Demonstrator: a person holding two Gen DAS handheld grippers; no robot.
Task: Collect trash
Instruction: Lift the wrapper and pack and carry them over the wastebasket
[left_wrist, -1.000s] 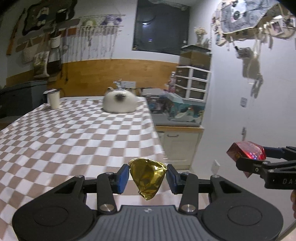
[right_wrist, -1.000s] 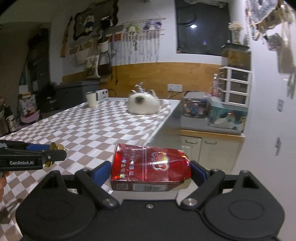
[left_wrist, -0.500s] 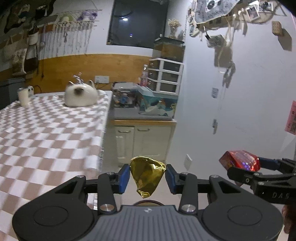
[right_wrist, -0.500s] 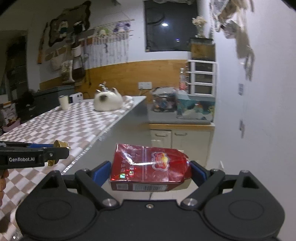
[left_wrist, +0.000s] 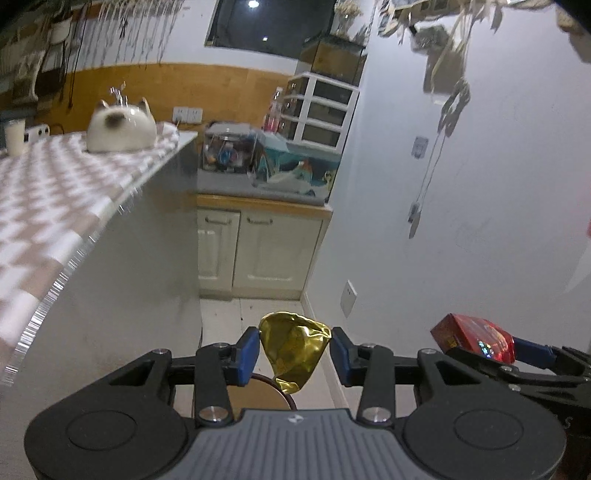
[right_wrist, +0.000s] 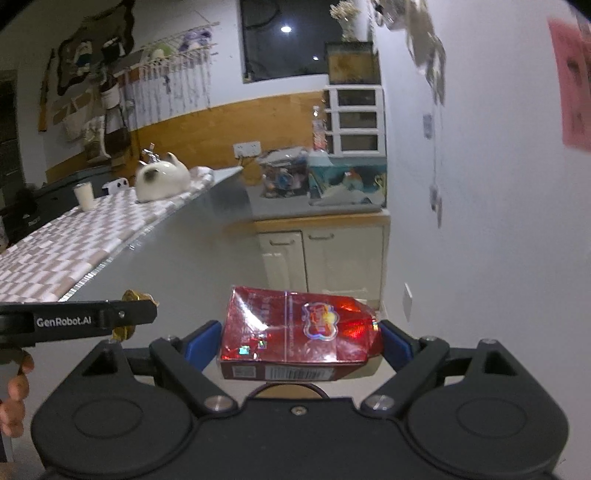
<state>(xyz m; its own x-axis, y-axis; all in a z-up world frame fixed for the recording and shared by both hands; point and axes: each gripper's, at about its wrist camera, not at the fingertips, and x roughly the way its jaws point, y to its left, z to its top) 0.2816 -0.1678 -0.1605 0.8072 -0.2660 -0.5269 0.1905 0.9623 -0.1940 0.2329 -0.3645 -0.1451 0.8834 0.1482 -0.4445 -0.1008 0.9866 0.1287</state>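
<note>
A crumpled gold foil wrapper (left_wrist: 293, 350) hangs between the blue pads of my left gripper (left_wrist: 294, 350), which is shut on it. My right gripper (right_wrist: 301, 341) is shut on a flattened red carton (right_wrist: 295, 328) with a barcode along its lower edge. In the left wrist view the red carton (left_wrist: 474, 341) shows at the lower right, held in the right gripper. The right wrist view has the left gripper's black finger (right_wrist: 92, 321) at the left with a bit of gold wrapper (right_wrist: 133, 297) behind it. Under both grippers a round brown rim (left_wrist: 273, 386) shows on the floor, mostly hidden.
The checkered table (left_wrist: 55, 206) with its grey side panel stands on the left. On it sit a white cat-shaped pot (left_wrist: 120, 129) and a cup (left_wrist: 14, 136). A cream cabinet (left_wrist: 258, 254) with clutter on top stands ahead. A white wall (left_wrist: 461, 221) bounds the right.
Both grippers have moved off the table to the right and down into the gap beside it, still holding the wrapper and the carton. The floor and a brown rim have come into view.
</note>
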